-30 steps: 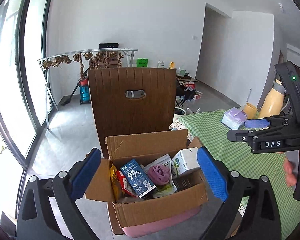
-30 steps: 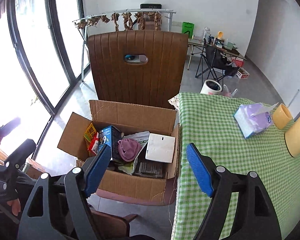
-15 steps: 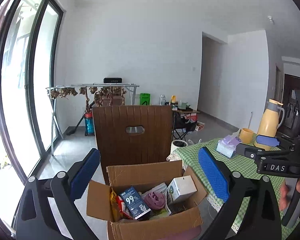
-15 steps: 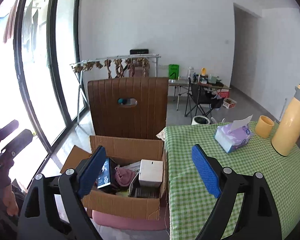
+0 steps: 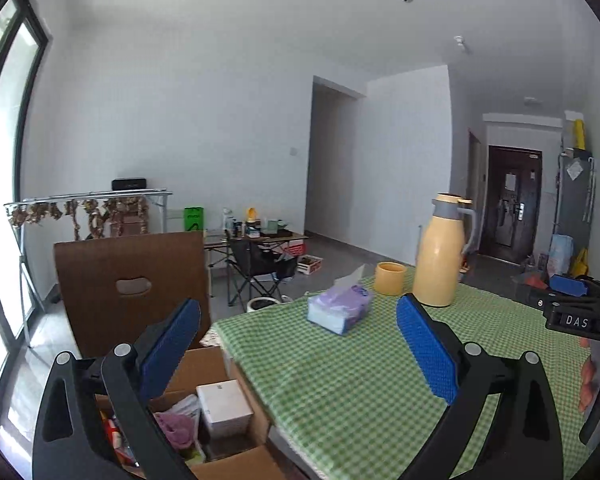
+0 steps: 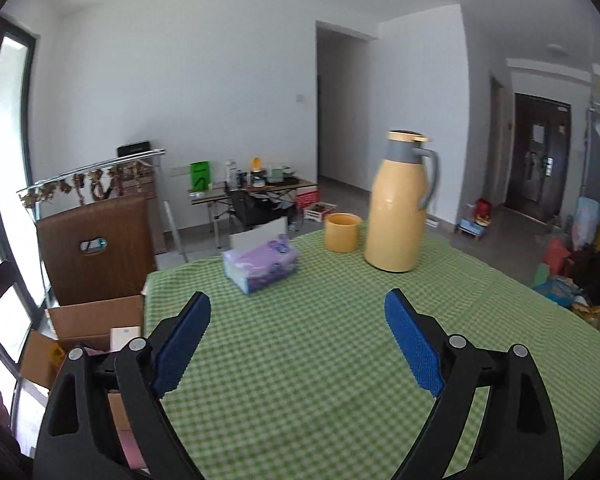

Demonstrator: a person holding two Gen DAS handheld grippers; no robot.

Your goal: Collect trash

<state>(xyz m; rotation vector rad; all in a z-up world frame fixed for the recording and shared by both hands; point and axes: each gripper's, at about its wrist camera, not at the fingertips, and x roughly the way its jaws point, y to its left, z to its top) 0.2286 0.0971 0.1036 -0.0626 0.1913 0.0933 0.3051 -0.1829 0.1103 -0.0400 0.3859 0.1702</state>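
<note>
Both the left claw (image 5: 298, 342) and right claw (image 6: 298, 340) gape wide, holding nothing; their ribbed blue pads (image 6: 414, 346) hang over the green-checked cloth surface (image 6: 320, 360). A corrugated cardboard box (image 5: 236, 462) of trash sits at 7 o'clock off the surface's edge; a soft tissue pack (image 6: 260, 266) lies at 11 o'clock.

Daylight enters from the tall window (image 5: 4, 184) at the left edge of both views; its panes are overexposed to white. White walls are evenly lit and shadows on the green checked tablecloth (image 6: 320, 344) are soft. Fisheye distortion bends edge lines, with black vignetting in the corners. Slight overall softness.
</note>
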